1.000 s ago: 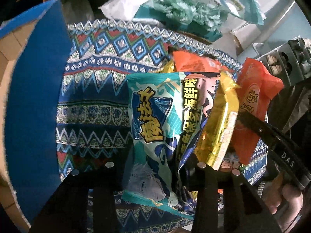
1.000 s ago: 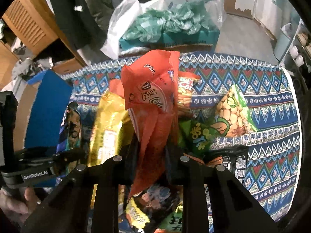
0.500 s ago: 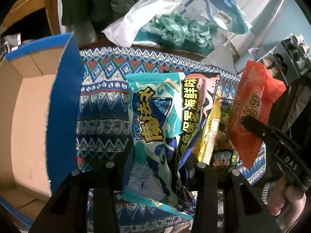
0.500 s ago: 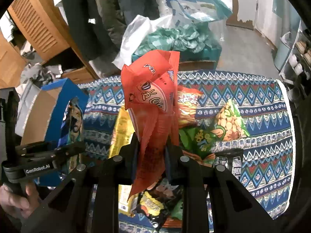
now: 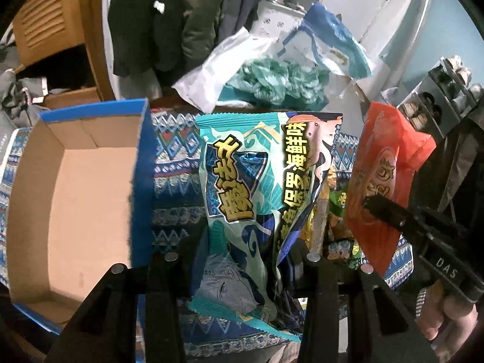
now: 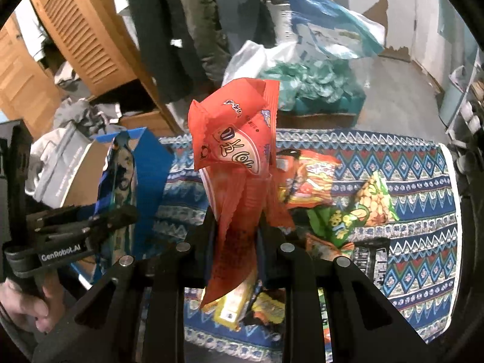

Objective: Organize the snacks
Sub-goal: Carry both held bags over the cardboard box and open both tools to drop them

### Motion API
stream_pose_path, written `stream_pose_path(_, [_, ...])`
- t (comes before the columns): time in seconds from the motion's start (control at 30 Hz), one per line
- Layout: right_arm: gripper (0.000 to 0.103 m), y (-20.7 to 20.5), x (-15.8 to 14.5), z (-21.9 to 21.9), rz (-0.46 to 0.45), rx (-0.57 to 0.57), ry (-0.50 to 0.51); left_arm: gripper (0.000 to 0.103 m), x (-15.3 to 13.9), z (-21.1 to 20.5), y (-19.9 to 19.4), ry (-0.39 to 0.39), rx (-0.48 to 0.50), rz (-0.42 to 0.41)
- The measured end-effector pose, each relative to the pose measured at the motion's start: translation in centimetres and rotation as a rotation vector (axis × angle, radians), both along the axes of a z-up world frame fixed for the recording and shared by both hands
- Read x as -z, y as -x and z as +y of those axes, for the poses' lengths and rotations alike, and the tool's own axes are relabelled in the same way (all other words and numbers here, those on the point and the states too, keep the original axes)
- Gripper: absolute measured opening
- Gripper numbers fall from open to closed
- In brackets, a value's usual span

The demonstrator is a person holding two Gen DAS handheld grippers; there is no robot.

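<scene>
lower end of teal snack bag (image 5: 242, 211) behind left gripper (image 5: 242, 260), small black packet (image 6: 370, 260) print illegible

Both grippers lifted off the patterned cloth (image 5: 175, 157): left gripper (image 5: 242, 242) with the teal snack bag (image 5: 242, 181) has swung so the open cardboard box (image 5: 69, 199) now sits just left of its fingers, right gripper (image 6: 236, 230) raising the orange packet (image 6: 236, 151) clear of the snack pile (image 6: 320, 199).
</scene>
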State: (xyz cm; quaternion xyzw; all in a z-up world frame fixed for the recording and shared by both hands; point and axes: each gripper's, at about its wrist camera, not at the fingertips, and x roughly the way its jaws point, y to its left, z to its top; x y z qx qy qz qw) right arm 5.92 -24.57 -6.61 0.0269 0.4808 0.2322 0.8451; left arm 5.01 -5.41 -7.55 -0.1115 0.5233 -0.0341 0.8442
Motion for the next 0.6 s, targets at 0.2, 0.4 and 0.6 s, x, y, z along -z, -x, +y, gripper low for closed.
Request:
stream_pose_path(0.2, [0.022, 1.1, -1.1, 2.6, -0.020, -0.057, 0.003, 0.042, -1.5, 1.6, 1.1, -0.016, -0.018, -0.032])
stream_pose_path(0.4, [0.022, 1.4, -1.8, 5.4, -0.025, -0.109, -0.008, 0.042, -2.5, 4.1, 2.2, -0.011, -0.054, -0.054])
stream_pose_path(0.6, [0.022, 1.5, -2.3, 9.3, -0.023, -0.171, -0.018, 0.042, -2.7, 7.1, 3.3, 0.001, -0.111, -0.065])
